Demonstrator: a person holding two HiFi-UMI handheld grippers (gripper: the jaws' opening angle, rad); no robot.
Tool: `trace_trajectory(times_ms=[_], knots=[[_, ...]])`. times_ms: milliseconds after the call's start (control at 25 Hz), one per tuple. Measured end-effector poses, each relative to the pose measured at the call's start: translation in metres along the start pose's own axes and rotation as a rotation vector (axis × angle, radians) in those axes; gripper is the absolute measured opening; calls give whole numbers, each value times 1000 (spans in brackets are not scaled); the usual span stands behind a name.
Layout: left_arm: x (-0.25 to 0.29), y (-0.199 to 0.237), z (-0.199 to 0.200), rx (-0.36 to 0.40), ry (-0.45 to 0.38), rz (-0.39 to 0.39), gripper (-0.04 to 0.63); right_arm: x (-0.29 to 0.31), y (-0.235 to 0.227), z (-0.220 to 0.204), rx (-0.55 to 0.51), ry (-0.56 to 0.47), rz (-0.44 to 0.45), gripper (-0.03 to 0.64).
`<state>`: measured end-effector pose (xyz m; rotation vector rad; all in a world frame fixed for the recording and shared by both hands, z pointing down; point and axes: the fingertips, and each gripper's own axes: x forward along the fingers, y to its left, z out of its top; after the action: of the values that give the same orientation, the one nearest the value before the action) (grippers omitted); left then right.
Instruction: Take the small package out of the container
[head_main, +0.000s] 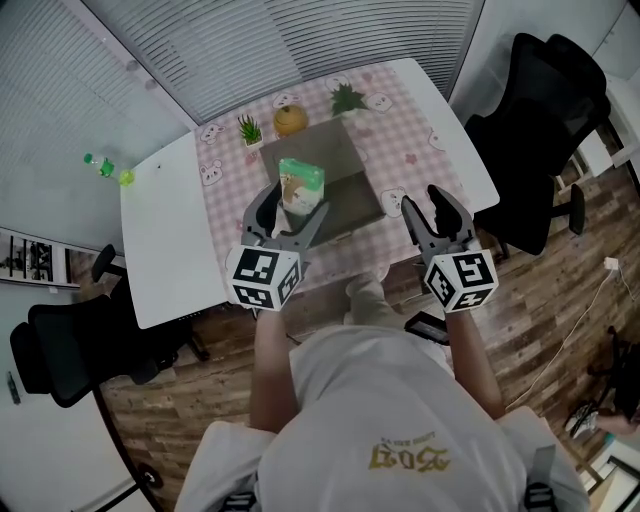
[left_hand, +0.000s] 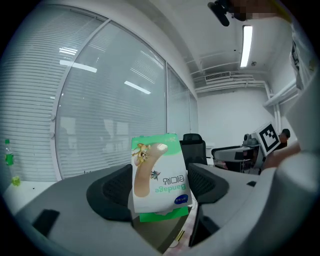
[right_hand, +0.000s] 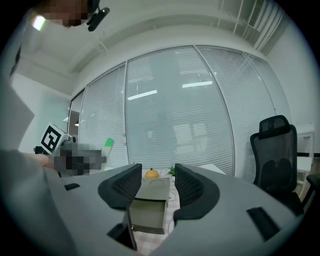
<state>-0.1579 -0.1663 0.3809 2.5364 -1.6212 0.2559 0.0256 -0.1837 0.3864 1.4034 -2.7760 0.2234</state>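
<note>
At the bottom of the head view a pale T-shirt (head_main: 390, 420) with gold print is seen, with two bare forearms reaching up the frame. A floor (head_main: 560, 290) of wood-grain planks is seen below and to the right of the table.

The left claw (head_main: 290, 215), grey plastic with ribbed pads, is pinched on the small package (head_main: 301, 186). The package is a flat, glossy green-and-white bandage packet and is held upright in the air, above the near edge of the container and clear of it. In the left gripper view its printing is seen upside down, with one pad against each side edge. The right claw (head_main: 425, 205) is spread, with nothing between its pads.

Just beyond, at the centre of the frame, the container (head_main: 335, 170), a brown cardboard box with its lid folded back, is set on a pink checked tablecloth (head_main: 400, 120) printed with small bear faces. The cloth is laid over the middle of a smooth white rectangular table (head_main: 170, 230). At the far edge of the cloth two small spiky green plants (head_main: 249, 129) are placed either side of a round orange fruit (head_main: 291, 120).

Black mesh office chairs (head_main: 545, 130) are seen at the right and lower left. The upper frame is filled by glass walls with grey slatted blinds (head_main: 200, 50).
</note>
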Motion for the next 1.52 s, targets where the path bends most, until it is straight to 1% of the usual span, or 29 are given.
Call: trace_trajectory(times_ms=[160,320,400,440,480,520,560,760,1120,1520], knots=[[-5,-4,-6,-14,-3,0,356,-6,1,2,-36,-1,-10,214],[-7,-6,-7,-27,-10,-6,356,-8,0,-2,-97,31,-43,182],[-9,-7,-7,-32,-14,-9,356,-11,-1,-2,-99,32,-58,164],[-10,-7,-7,-35,-16,-9,356,-12,-2,0,-95,23,-68,141],[-10,-7,-7,-38,-18,-9,356,-14,-3,3,-92,10,-78,101],[-11,-6,-8,-40,-19,-10,356,-16,-4,5,-89,-2,-82,46],[-11,-6,-8,-42,-20,-11,356,-17,-4,7,-86,-9,-82,14],[-11,-4,-10,-51,-20,-14,356,-15,-6,7,-82,-3,-94,12],[-8,-2,-12,-65,-21,-28,356,-11,2,5,-88,14,-75,12],[-1,-5,-18,-85,-22,-37,356,-15,-4,-1,-92,35,-78,12]])
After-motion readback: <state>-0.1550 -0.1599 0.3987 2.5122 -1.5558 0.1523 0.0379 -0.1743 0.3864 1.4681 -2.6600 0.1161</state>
